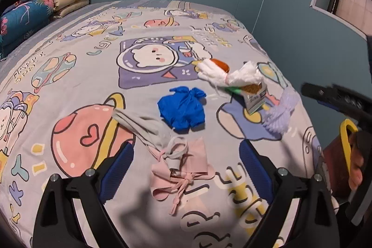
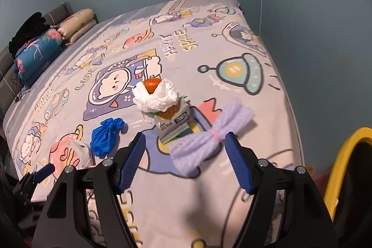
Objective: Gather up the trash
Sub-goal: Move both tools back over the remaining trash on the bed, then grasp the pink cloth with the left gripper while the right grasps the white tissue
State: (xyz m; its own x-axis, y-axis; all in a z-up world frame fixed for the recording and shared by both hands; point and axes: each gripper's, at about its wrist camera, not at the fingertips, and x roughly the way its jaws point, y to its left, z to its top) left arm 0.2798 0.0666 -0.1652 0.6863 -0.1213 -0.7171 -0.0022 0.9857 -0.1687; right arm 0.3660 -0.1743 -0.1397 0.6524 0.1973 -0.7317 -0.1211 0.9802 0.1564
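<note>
While the left hand-held gripper (image 1: 186, 169) is held released above the bed (image 1: 93, 76), a crumpled pink mask (image 1: 186, 169) is seen between its jaws, a blue glove (image 1: 182, 108) beyond. From the right hand-held gripper (image 2: 184, 155), likewise released, lilac foam netting (image 2: 209, 141) is seen crumpled, pink-banded, between the jaws.

"HAPPY SPACE" upside down on the cartoon bedsheet (image 2: 209, 76); snack packet (image 2: 173, 124) print illegible.
</note>
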